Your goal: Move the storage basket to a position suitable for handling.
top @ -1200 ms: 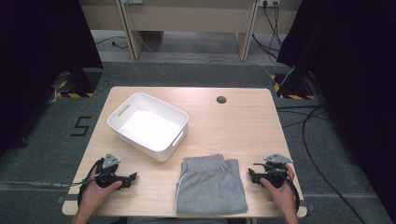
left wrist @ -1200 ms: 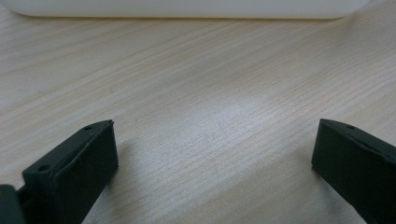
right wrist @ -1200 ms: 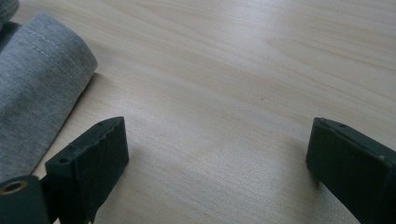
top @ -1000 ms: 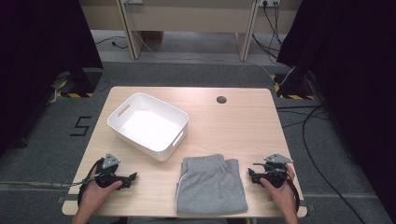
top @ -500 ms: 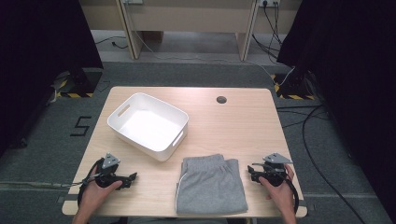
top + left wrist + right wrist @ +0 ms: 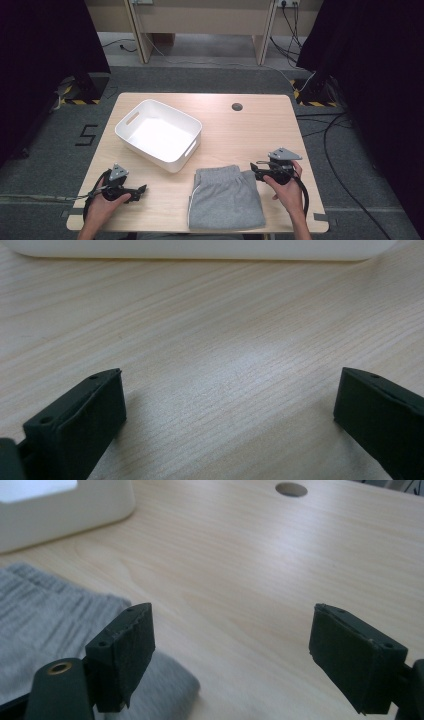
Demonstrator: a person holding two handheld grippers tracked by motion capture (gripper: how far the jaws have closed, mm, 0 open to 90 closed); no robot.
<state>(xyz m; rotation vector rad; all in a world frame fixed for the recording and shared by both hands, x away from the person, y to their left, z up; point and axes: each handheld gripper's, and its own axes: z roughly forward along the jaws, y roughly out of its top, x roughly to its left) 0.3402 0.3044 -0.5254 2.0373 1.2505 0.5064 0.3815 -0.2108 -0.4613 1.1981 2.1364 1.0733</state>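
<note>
A folded grey garment (image 6: 226, 197) with a white side stripe lies at the table's front middle. My right gripper (image 6: 256, 170) hovers at the garment's far right corner, pointing left. In the right gripper view its jaws (image 6: 230, 640) stand wide apart over bare wood, with the grey cloth (image 6: 45, 610) under and beside the left one. They have just been closing a little, and nothing is between them. My left gripper (image 6: 141, 191) rests near the front left edge, open, with only tabletop between its jaws (image 6: 227, 405).
A white empty bin (image 6: 172, 161) stands at the table's left middle, behind the left gripper (image 6: 200, 247) and to the right gripper's far left (image 6: 60, 515). A cable hole (image 6: 237, 106) sits near the far edge of the wooden table (image 6: 250, 135). Cables trail on the floor.
My right gripper has lifted and moved left and away from the front edge, toward the garment's corner. The left gripper, garment and bin have not moved.
</note>
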